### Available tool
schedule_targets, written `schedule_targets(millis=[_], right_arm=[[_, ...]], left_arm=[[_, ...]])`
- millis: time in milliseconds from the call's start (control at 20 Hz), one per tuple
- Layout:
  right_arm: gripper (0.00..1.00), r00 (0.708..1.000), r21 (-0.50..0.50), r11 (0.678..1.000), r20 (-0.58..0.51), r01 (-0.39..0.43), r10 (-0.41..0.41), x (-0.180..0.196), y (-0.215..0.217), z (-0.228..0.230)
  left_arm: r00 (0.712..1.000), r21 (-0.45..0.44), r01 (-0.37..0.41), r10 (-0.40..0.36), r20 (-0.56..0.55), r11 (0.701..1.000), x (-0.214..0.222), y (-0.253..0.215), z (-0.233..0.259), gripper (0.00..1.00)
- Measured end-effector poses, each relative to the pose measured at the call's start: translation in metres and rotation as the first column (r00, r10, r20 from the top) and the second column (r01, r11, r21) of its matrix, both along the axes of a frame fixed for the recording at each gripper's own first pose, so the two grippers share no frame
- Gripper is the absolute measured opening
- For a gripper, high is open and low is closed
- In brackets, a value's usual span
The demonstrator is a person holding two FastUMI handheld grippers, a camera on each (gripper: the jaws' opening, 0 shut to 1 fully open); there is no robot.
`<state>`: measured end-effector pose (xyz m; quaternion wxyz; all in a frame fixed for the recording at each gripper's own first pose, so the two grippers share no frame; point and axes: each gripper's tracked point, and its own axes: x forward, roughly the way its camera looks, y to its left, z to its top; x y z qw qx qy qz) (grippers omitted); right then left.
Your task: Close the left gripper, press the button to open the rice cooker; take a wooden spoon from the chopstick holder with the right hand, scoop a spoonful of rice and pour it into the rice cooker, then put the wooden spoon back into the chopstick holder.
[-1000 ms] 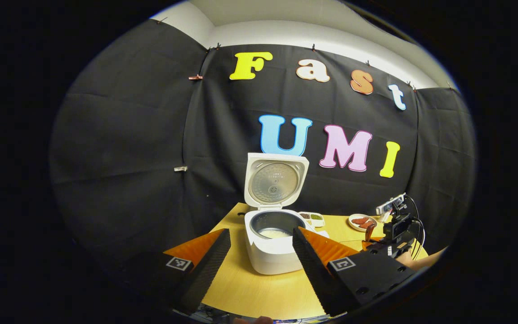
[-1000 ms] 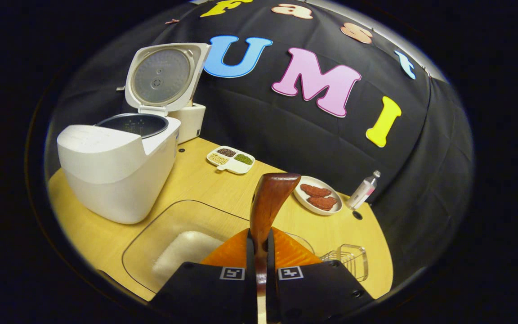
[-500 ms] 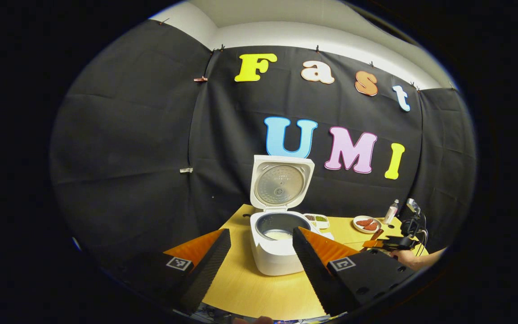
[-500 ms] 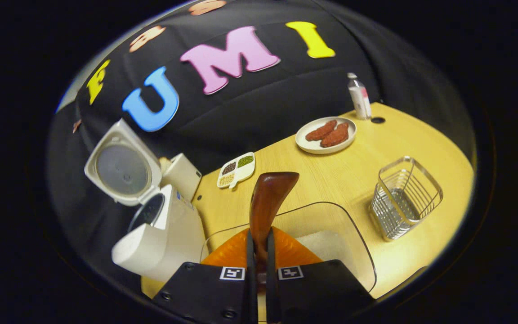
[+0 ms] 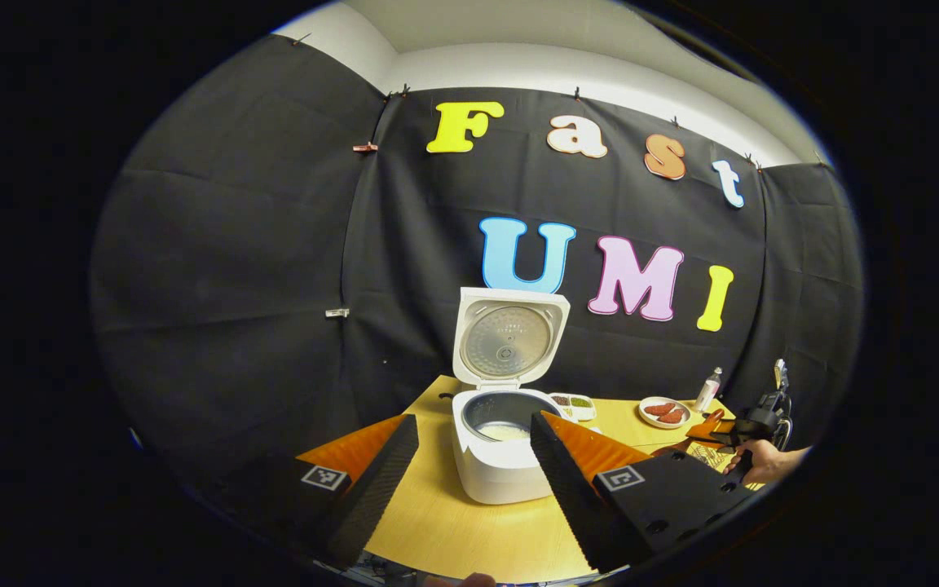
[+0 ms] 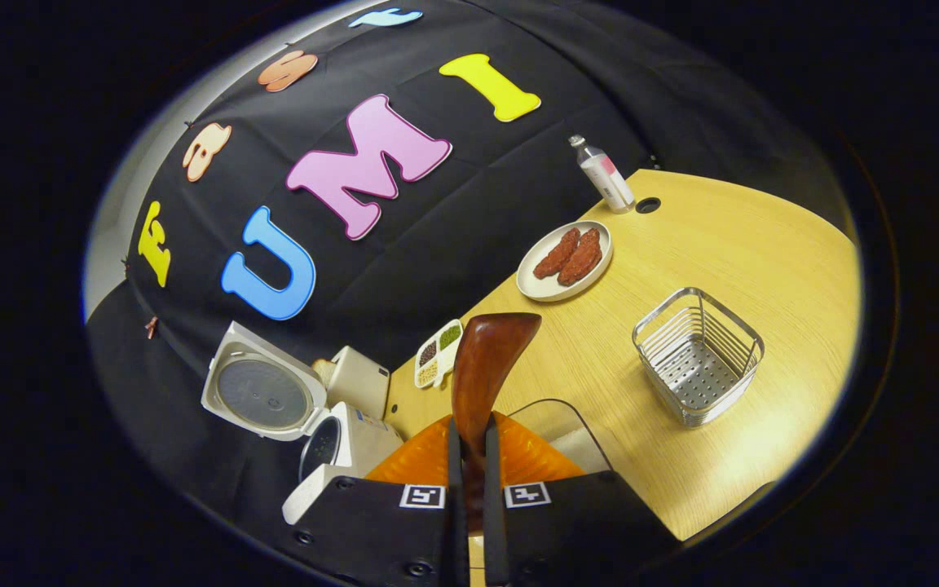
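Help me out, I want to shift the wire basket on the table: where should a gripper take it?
Take the wire basket by one side wall near the rim, from above. It stands upright with its mouth open and nothing inside, so one finger can likely drop inside and one outside the thin wall.

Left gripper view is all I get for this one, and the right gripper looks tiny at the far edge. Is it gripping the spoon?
Observer: Yes, the right gripper is shut on the wooden spoon, with the bowl end pointing ahead.
Operator: Anything in the chopstick holder?
Observer: No, the chopstick holder stands empty on the table.
Operator: Is the spoon over it?
Observer: No. In the right gripper view the holder sits off to one side of the spoon.
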<state>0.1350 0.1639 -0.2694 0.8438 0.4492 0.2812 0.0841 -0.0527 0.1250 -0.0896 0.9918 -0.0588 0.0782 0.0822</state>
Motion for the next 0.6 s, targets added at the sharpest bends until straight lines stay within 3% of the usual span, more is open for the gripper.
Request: schedule_targets(millis=[250,600], right_arm=[[0.12,0.999,0.035,0.999,0.050,0.017,-0.018,0.012,0.001,0.058],[0.12,0.995,0.097,0.995,0.099,-0.033,0.023,0.034,0.055,0.149]], left_arm=[[1.000,-0.012,-0.002,0.002,0.004,1.000,-0.004,0.002,-0.003,0.95],[1.000,-0.049,-0.015,0.015,-0.001,0.999,-0.012,0.010,-0.016,0.95]])
